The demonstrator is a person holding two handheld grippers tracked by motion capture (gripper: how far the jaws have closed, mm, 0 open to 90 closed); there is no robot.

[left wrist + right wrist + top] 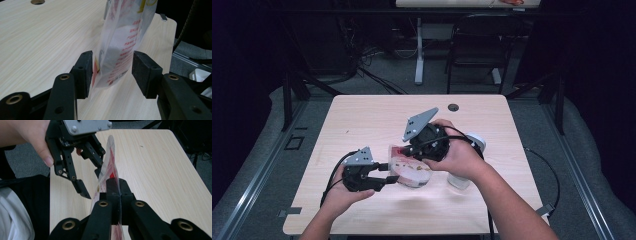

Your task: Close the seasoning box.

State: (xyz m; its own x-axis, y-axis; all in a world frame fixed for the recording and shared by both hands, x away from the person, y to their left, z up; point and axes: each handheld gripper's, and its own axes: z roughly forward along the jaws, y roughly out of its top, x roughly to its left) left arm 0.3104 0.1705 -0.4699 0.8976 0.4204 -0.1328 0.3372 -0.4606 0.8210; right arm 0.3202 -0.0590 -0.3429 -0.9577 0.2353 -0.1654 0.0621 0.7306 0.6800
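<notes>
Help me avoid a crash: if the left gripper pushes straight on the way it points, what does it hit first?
Probably the clear printed bag, which already hangs between the left gripper's open jaws; beyond it lies bare table.

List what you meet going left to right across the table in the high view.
Left gripper → printed plastic bag → right gripper → clear bottle with a white cap.

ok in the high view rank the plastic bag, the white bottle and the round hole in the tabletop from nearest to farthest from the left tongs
1. The plastic bag: right at the tips of the left tongs, between their open jaws.
2. The white bottle: farther right, behind the person's right hand.
3. The round hole: at the table's far edge, farthest off.
</notes>
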